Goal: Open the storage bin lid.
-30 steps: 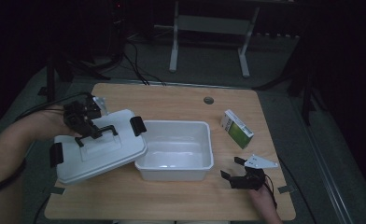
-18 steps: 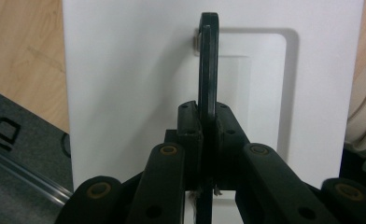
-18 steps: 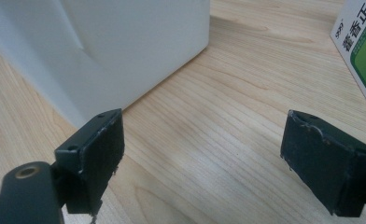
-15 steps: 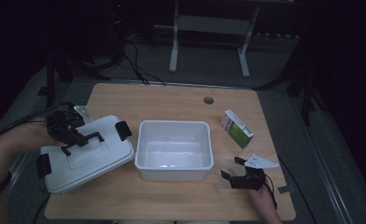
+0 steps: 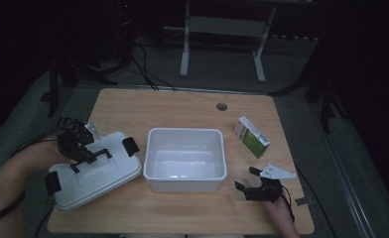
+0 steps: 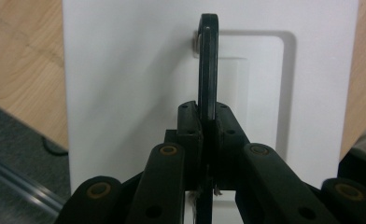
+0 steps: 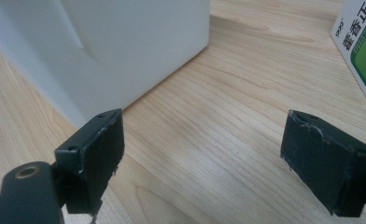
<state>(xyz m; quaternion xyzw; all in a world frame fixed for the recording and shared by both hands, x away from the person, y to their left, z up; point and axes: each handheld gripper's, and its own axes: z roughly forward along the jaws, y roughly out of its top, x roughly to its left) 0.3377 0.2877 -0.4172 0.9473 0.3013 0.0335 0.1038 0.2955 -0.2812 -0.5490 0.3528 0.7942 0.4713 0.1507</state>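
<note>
A white lid (image 5: 91, 171) with black side clips lies at the table's left, beside the open white tub (image 5: 185, 158). My left gripper (image 5: 86, 154) is shut on the lid's black handle (image 6: 207, 65), which stands upright between the jaws in the left gripper view, above the white lid (image 6: 130, 79). My right gripper (image 5: 249, 179) rests low on the table right of the tub, jaws wide open with bare wood between them (image 7: 202, 149). The tub's white wall (image 7: 125, 42) rises ahead on the left, and a green and white box (image 7: 363, 51) stands at the right edge.
The green and white box (image 5: 252, 136) lies on the wooden table (image 5: 182, 106) right of the tub. A round cable hole (image 5: 222, 106) sits near the far edge. Cables (image 5: 43, 141) trail off the table's left side. Dark floor and a metal stand lie beyond.
My left gripper has carried the lid left and down, away from the tub, onto the table's left part. The right gripper has stayed where it was.
</note>
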